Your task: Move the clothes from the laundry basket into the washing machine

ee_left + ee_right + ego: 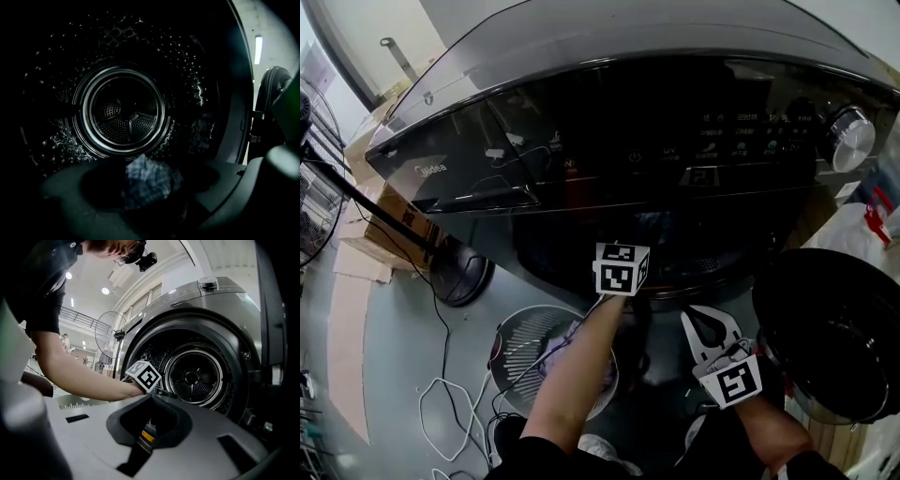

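The dark washing machine (609, 141) stands with its round door (834, 328) swung open to the right. My left gripper (154, 190) reaches into the drum (126, 110), and only its marker cube (622, 268) shows from above. Its jaws stand apart, and a blue checked cloth (146, 178) hangs loose between them at the drum's lip. My right gripper (710, 323) waits open and empty outside the opening, beside the door. The white round laundry basket (517, 339) sits on the floor under my left arm, with purple clothes (567, 354) in it.
A floor fan's round base (461, 277) stands left of the machine, and its head (108, 333) shows in the right gripper view. Loose cables (441, 403) lie on the floor by the basket. Cardboard boxes (389, 220) sit at the far left.
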{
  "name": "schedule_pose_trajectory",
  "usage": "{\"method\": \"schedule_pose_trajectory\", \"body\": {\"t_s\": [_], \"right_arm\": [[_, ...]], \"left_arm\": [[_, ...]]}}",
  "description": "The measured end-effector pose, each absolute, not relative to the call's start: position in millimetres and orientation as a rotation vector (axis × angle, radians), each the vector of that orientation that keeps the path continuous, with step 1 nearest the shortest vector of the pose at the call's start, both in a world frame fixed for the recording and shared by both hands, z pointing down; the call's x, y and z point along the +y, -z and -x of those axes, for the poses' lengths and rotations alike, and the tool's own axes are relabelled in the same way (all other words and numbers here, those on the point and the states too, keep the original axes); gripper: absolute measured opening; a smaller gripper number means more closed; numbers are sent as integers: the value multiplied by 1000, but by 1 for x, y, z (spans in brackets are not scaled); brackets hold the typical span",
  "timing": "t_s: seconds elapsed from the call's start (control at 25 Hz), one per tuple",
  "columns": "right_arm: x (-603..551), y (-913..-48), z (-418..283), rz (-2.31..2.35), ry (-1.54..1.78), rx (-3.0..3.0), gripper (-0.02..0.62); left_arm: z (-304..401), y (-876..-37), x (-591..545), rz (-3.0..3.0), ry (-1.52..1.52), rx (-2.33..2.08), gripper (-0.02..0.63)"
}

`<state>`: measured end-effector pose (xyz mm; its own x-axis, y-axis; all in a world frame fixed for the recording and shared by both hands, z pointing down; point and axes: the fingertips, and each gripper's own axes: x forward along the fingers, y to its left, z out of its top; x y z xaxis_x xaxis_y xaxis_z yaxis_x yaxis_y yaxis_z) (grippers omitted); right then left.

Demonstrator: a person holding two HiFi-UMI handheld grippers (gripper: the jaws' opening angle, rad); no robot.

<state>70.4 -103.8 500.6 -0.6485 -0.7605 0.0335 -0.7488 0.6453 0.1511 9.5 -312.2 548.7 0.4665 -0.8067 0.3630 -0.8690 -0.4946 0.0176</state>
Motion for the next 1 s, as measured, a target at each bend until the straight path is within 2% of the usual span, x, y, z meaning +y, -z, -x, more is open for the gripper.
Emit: {"method": "schedule_pose_trajectory", "body": {"t_s": [0.48,0.72,0.76,0.8,0.84,0.88,0.92,1.0], "right_arm": [[-115,-502,-60,-1282,165,-2779,8],[-124,-511,-51,-1295,78,-2758,8],[-122,-514,-48,-1284,75,-2754,8],[-120,-517,-44,-1266,80,-2754,8],[-118,-519,-40,-1244,83,-2756,8],[-115,-521,-35,-1222,82,-2760,8],[-113,-521,-29,-1195,94,-2769,8],[-107,-514,-14,-1129,157,-2801,8]], "left_arm": [[-4,-499,-241,-2665,-357,-1477,341],[27,-472,-185,-2706,-324,-1531,329],[37,-471,-175,-2693,-321,-1563,299],[48,-471,-166,-2671,-315,-1601,241],[59,-473,-157,-2644,-309,-1634,170],[69,-475,-150,-2615,-310,-1656,60],[78,-479,-143,-2590,-319,-1664,9],[93,-491,-130,-2550,-351,-1666,6]]}}
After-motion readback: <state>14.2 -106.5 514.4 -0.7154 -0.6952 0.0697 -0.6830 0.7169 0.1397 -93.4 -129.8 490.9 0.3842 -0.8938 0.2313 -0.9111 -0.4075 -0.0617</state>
